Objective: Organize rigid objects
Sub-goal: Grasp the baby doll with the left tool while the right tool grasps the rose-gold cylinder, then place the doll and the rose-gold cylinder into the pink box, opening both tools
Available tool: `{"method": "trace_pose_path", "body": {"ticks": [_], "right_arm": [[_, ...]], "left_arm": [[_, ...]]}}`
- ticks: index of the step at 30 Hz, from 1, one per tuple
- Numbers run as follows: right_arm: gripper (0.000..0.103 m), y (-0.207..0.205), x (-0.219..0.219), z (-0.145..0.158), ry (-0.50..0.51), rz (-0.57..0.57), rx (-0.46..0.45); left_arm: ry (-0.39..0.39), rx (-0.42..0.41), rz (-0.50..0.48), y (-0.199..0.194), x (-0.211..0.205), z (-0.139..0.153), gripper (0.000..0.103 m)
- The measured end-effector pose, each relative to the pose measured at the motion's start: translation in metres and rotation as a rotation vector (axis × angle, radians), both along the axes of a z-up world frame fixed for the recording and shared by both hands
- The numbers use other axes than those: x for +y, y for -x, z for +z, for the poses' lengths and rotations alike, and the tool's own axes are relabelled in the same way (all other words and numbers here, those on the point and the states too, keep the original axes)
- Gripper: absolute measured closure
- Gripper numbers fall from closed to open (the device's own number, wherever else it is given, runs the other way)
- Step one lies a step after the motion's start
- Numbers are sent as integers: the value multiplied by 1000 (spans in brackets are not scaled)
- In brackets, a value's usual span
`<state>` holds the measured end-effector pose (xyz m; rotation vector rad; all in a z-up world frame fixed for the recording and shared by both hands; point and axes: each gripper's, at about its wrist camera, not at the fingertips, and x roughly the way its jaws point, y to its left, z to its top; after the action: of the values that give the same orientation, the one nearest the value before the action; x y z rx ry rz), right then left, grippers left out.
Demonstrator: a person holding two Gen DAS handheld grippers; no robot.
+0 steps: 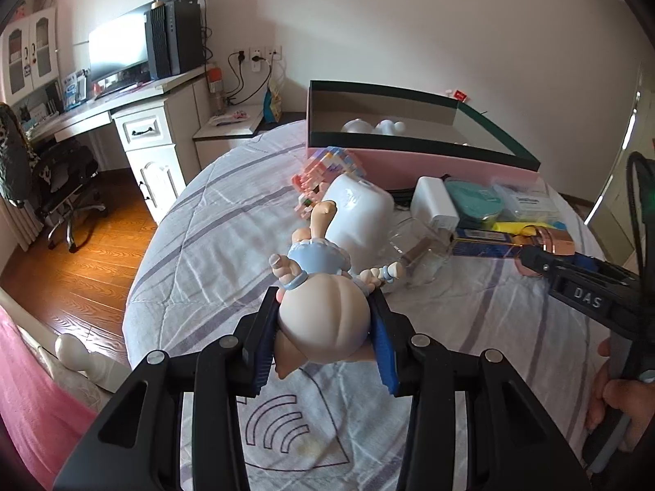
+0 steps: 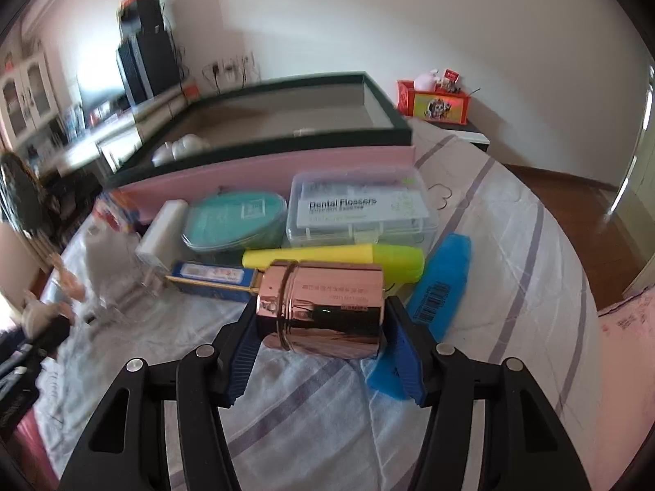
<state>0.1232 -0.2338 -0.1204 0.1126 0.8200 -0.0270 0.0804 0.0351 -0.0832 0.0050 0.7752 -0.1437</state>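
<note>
The left wrist view shows your left claw [image 1: 325,335] closed on the head of a doll [image 1: 323,311], whose body points away from the claw toward the box [image 1: 421,163]. The right wrist view shows your right claw [image 2: 323,327] with a shiny copper jar [image 2: 323,311] between its blue pads; the pads seem to touch both ends, but I cannot tell how firmly they press.

The task looks only begun. Two or three white things lie inside the box, while much is left on the bed [image 1: 204,245]: beyond the right claw a yellow marker [image 2: 335,255], a teal tin [image 2: 235,221], a case of dental flossers [image 2: 360,212], and just right of the claw a blue pouch [image 2: 440,286].

The box stands ahead of both claws with its top open. Its near pink wall rises behind the clutter, so you probably need to lift over that rim. The two claws are near each other.
</note>
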Motion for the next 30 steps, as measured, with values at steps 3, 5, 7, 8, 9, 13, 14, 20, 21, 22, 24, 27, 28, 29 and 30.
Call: {"method": "trace_pose_path", "body": {"ticks": [3, 5, 7, 8, 9, 13, 14, 20, 21, 22, 24, 27, 28, 29, 30], "right_arm": [[44, 2, -5, 0, -20, 1, -11], [44, 6, -9, 1, -42, 3, -25], [45, 11, -9, 5, -41, 0, -46], [45, 15, -9, 9, -43, 3, -62], [46, 18, -9, 11, -46, 6, -69], [46, 31, -5, 29, -47, 29, -113], [46, 33, -5, 32, -48, 34, -122], [46, 39, 0, 60, -49, 71, -185], [46, 37, 1, 64, -48, 77, -192], [46, 36, 2, 68, -50, 87, -199], [46, 29, 2, 78, -49, 102, -216], [46, 13, 3, 91, -29, 116, -243], [46, 8, 2, 93, -27, 120, -245], [46, 0, 2, 95, -24, 122, -245], [46, -10, 0, 97, -18, 119, -244]], "left_arm": [[3, -8, -7, 3, -3, 4, 61], [1, -17, -12, 4, -7, 9, 61], [2, -31, -19, 5, -9, 14, 61], [2, -38, -20, 5, -11, 17, 61], [0, -45, -23, 5, -12, 21, 61], [-3, -73, -32, 4, -19, 33, 61], [-4, -77, -33, 4, -20, 35, 61], [-23, -126, -52, -5, -31, 55, 61], [-26, -134, -60, -8, -34, 59, 61], [-25, -141, -66, -13, -36, 63, 61], [-33, -156, -74, -24, -42, 72, 61], [-49, -179, -87, -49, -52, 85, 61], [-54, -179, -92, -59, -55, 87, 61], [-57, -176, -95, -67, -59, 89, 61], [-66, -173, -96, -79, -64, 90, 61]]}}
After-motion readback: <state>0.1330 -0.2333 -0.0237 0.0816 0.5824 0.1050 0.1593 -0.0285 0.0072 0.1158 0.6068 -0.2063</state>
